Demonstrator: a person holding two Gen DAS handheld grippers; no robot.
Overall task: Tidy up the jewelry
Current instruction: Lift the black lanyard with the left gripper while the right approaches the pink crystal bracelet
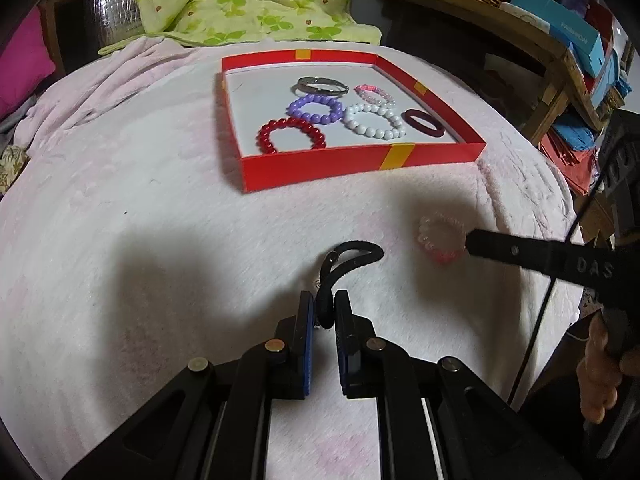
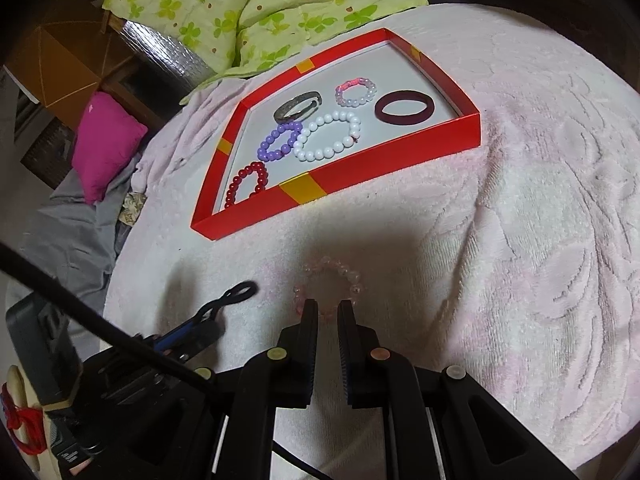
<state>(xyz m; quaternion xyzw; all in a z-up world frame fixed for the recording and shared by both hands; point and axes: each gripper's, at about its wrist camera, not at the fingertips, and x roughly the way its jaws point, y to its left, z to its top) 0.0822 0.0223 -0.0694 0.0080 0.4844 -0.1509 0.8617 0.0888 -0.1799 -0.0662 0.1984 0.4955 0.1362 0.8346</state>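
**Two pieces left outside the red box**

The black hair tie (image 1: 347, 270), a thin fabric loop, lies on the fluffy pink blanket (image 1: 120, 240), its near end pinched in the left gripper (image 1: 325, 312). The right gripper (image 2: 328, 312), fingers narrowly parted, straddles the clear pink bead bracelet's (image 2: 330, 286) near edge. Next, likely: close, lift both into the red cardboard tray (image 1: 320, 168) beside the glossy bead bracelets.

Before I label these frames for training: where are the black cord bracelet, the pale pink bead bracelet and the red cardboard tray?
black cord bracelet (image 1: 358, 251): left wrist view, its far loop.
pale pink bead bracelet (image 2: 354, 278): right wrist view, right-side beads.
red cardboard tray (image 1: 320, 168): left wrist view, near wall.
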